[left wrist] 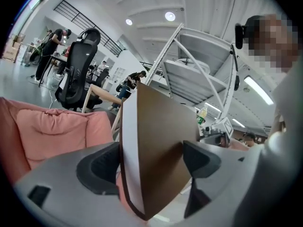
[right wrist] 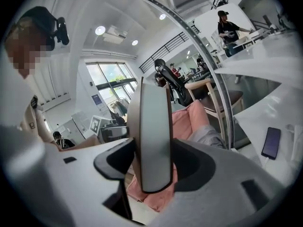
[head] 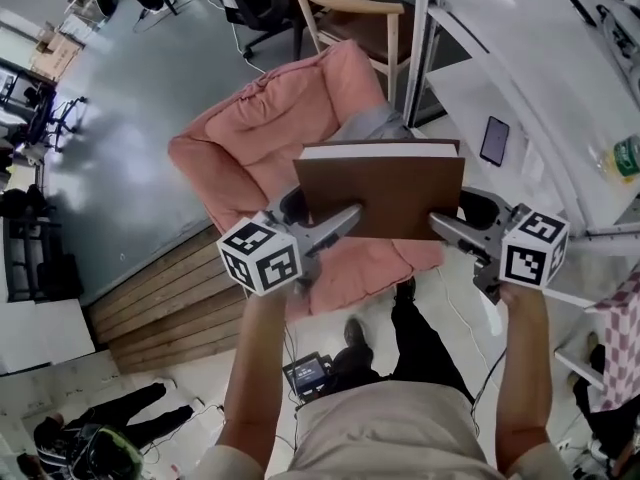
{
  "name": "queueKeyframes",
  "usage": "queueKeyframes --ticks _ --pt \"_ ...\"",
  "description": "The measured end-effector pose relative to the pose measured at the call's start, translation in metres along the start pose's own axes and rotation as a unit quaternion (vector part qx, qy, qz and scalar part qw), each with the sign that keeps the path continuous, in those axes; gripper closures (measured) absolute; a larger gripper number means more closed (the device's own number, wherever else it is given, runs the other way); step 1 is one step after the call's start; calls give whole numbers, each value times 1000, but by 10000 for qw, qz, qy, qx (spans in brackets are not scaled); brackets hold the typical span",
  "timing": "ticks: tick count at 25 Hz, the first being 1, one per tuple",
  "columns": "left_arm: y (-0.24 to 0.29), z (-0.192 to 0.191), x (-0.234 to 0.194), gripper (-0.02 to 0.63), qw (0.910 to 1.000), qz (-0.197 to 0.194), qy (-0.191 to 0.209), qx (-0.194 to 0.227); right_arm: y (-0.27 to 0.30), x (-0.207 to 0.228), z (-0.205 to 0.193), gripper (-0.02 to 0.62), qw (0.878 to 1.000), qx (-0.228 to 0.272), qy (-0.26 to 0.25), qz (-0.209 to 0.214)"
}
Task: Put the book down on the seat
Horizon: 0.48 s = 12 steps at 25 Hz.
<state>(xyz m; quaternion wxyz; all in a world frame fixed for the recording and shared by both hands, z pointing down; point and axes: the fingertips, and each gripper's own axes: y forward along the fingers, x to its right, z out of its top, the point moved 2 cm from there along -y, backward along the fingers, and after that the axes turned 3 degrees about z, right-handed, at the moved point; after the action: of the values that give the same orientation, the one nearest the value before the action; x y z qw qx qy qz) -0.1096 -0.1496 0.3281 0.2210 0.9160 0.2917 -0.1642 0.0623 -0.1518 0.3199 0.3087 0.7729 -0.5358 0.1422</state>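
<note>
Pinching the book [head: 385, 193] with left claw [head: 345, 218] at its seven o'clock corner and right claw [head: 440, 226] at five, for balance. Held aloft over the pink seat [head: 265, 118] toward eleven o'clock, not yet lowered.

Top of the head view: a wood chair [head: 372, 30]. A grey pole [head: 425, 38] stands just right of it. On the right is a white table [head: 540, 58] w/ a dark phone [head: 494, 140] lying flat on it. A bottle [head: 625, 156] w/ a green label sits at the far right. A red & white check cloth [head: 622, 338] hangs lower down.

The floor [head: 130, 118] on the left is grey and shiny. Brown wood boards [head: 160, 298] run next to it. A small box w/ a lit screen [head: 307, 373] sits on the floor, w/ wires near it.

Left gripper view: a tall black desk chair [left wrist: 75, 74], a person in black [left wrist: 49, 51] far back & round lights [left wrist: 169, 16] up top.

Right gripper view: big windows [right wrist: 111, 84] & a person in a cap [right wrist: 227, 30].
</note>
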Motion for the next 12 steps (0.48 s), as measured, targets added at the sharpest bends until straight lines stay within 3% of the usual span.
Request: queueKeyframes --ticks 4,12 --pt "26 -34 -32 222 9992 176 -213 -289 20 35 -25 362 9994 -207 244 -100" --pt "77 -122 -80 222 9912 100 -1104 -726 47 104 -87 364 9943 -611 815 -322"
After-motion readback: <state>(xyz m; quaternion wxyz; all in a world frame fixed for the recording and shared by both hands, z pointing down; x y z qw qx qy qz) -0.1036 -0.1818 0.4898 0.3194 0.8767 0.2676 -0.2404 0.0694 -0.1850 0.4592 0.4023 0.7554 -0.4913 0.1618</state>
